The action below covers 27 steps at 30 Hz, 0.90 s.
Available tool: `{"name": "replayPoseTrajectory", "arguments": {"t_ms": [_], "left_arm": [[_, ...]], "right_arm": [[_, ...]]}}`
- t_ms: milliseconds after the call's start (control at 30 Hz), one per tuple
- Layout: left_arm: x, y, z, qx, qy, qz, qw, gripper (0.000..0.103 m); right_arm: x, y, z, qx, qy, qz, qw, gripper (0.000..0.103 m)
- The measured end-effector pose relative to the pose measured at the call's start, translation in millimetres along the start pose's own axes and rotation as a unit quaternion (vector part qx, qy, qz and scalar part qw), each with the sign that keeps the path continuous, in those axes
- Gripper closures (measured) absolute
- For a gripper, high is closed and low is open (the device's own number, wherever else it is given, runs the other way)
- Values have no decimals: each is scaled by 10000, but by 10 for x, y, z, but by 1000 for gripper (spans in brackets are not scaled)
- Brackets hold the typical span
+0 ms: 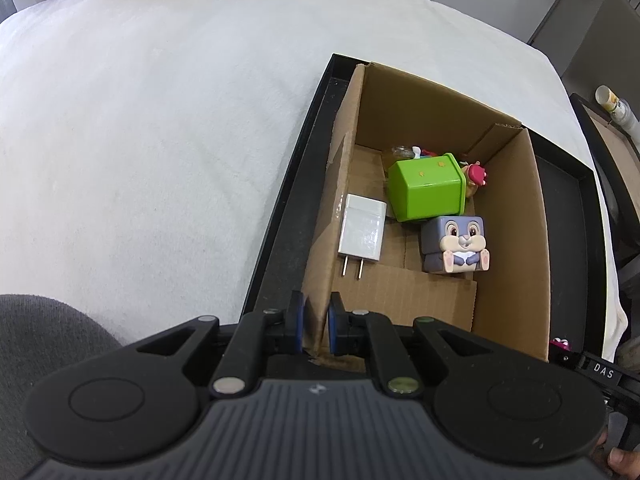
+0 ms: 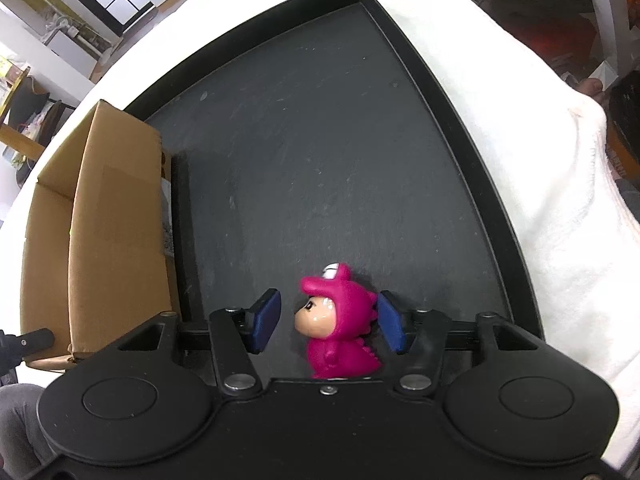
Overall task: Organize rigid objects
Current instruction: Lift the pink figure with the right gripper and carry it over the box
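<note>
My left gripper is shut on the near wall of the open cardboard box, one pad on each side of the wall. Inside the box lie a white charger plug, a green cube container, a grey bunny cube and a small pink-topped figure. The box stands in a black tray. A magenta dinosaur figurine stands upright on the tray, right of the box. My right gripper is open around it, with a gap at the left pad.
The tray lies on a white cloth over the table. A white bottle stands off the table's right side. Grey fabric of the person is at the lower left. Room furniture lines the background.
</note>
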<state>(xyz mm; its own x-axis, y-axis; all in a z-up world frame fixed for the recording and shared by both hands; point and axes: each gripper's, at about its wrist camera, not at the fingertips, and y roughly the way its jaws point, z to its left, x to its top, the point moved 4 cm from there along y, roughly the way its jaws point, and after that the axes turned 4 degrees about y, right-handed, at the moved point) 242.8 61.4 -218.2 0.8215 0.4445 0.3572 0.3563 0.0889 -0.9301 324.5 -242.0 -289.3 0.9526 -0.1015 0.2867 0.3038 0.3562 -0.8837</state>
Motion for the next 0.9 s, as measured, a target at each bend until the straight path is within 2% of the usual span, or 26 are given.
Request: {"name": "replayPoseTrajectory", "arguments": {"t_ms": [233, 900], "left_arm": [[-17, -8, 34, -88, -84, -20, 9999, 92], [-14, -42, 124, -307, -203, -81, 9993, 91]], "right_arm": [[7, -173, 19, -85, -91, -115, 9999, 60], [76, -699, 940, -102, -1060, -776, 9913, 60]]}}
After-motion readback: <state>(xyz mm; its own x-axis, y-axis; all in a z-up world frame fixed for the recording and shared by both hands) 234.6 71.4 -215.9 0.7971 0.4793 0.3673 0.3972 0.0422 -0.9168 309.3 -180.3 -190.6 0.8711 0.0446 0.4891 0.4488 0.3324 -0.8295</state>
